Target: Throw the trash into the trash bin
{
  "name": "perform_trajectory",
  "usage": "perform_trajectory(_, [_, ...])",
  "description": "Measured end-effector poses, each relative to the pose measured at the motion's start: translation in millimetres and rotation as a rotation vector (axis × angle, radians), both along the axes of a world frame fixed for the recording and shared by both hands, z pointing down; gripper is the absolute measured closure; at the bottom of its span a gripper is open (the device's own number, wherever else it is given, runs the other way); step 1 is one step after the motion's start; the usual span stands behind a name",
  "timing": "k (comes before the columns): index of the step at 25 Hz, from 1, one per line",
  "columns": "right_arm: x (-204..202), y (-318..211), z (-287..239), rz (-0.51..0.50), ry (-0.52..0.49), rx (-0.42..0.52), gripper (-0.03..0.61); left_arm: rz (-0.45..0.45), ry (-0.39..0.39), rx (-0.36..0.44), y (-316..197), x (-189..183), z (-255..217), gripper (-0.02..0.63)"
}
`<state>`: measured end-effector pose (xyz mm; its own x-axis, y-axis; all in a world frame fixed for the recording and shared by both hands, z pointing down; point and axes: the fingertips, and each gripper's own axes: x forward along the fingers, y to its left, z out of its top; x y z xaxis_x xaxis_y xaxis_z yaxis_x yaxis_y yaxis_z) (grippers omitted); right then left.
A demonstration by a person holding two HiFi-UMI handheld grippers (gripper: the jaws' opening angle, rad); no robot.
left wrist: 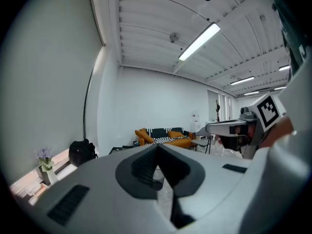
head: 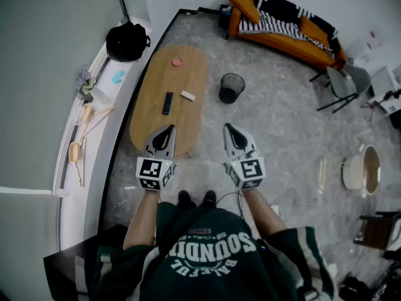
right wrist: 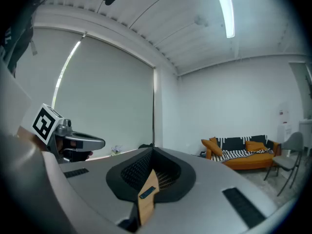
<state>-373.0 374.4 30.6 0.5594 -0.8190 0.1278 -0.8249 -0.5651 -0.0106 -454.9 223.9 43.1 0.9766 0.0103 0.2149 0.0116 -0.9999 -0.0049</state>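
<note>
I hold my left forearm (head: 141, 218) and right forearm (head: 262, 207) stretched forward, side by side and apart. The left gripper (head: 168, 130) points ahead, tipped slightly downward, its jaws closed tip to tip with nothing between them. The right gripper (head: 228, 128) runs parallel, near level, jaws pressed together and empty.

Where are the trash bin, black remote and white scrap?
trash bin (head: 228, 95), head view, mesh side wall.
black remote (head: 167, 103), head view, mid-body.
white scrap (head: 188, 95), head view, its centre.
</note>
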Motion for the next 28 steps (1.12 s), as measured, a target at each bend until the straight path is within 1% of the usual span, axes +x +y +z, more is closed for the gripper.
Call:
perform_trajectory(10, [3, 9, 8, -0.020, -0.019, -0.007, 0.578, -0.005, -0.018, -0.015, 11, 6, 10, 0.614])
perform_trajectory(16, [9, 18, 5, -0.077, -0.019, -0.002, 0.578, -0.031, -0.020, -0.015, 25, 23, 12, 0.614])
perform_trajectory(21, [24, 33, 17, -0.110, -0.034, -0.020, 0.578, -0.053, -0.024, -0.014, 44, 37, 17, 0.614])
perform_trajectory(28, [57, 39, 32, -0.120, -0.065, -0.046, 0.578, -0.071, -0.064, -0.027, 46, 60, 36, 0.614])
